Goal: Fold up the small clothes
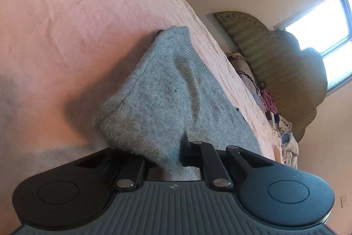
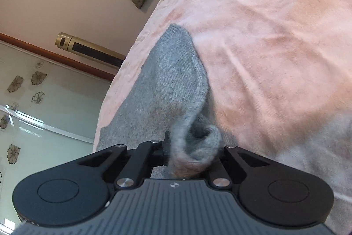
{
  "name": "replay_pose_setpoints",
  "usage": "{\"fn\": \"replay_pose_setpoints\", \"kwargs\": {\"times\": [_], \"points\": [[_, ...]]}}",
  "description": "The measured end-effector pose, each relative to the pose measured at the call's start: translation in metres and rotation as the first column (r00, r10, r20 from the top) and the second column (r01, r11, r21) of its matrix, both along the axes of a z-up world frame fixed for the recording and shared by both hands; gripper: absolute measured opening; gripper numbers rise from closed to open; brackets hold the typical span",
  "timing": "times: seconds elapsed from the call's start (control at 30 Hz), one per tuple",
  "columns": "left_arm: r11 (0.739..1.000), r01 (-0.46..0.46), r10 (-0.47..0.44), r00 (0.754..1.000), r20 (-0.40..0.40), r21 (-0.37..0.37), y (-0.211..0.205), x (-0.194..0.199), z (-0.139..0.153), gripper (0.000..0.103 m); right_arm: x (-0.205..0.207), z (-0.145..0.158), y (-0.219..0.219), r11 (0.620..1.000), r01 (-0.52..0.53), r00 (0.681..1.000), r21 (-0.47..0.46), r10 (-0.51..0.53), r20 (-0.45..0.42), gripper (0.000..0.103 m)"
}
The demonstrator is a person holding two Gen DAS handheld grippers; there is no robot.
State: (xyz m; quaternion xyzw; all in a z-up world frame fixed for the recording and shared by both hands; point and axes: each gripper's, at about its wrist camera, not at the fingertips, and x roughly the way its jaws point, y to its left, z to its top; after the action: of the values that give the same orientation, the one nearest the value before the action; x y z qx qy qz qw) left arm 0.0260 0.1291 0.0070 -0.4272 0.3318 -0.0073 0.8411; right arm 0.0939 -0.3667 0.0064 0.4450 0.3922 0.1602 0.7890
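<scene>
A grey knitted garment (image 1: pixel 158 89) lies on the bed's pink cover (image 1: pixel 66 25), its near end bunched up off the cover. The left gripper (image 1: pixel 169 158) is clamped on one bunched corner, and the right gripper (image 2: pixel 189 158) pinches a rolled fold of the same knit. Behind the bed stand a green headboard (image 1: pixel 275 63) and a window (image 1: pixel 325 21).
</scene>
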Motion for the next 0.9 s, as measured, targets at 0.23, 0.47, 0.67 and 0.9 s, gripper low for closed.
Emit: {"fn": "replay_pose_setpoints", "kwargs": {"times": [0.23, 0.47, 0.67, 0.9], "points": [[0.999, 0.048, -0.048, 0.998, 0.035, -0.010, 0.016, -0.035, 0.021, 0.005, -0.028, 0.034, -0.003, 0.992, -0.126, 0.990, -0.031, 0.128, 0.059, 0.011], [0.991, 0.110, -0.107, 0.993, -0.042, 0.081, 0.022, -0.084, 0.007, 0.005, -0.076, 0.022, -0.021, 0.977, -0.206, 0.978, -0.057, 0.206, -0.015, 0.016], [0.981, 0.010, -0.018, 0.999, 0.035, 0.192, 0.059, -0.100, 0.042, 0.018, -0.081, 0.050, -0.059, 0.982, -0.110, 0.992, -0.156, 0.119, 0.047, 0.072], [0.916, 0.043, -0.084, 0.993, 0.084, 0.399, 0.042, 0.013, 0.075, 0.081, 0.037, 0.079, -0.050, 0.935, -0.111, 0.984, -0.336, 0.150, 0.092, 0.072]]}}
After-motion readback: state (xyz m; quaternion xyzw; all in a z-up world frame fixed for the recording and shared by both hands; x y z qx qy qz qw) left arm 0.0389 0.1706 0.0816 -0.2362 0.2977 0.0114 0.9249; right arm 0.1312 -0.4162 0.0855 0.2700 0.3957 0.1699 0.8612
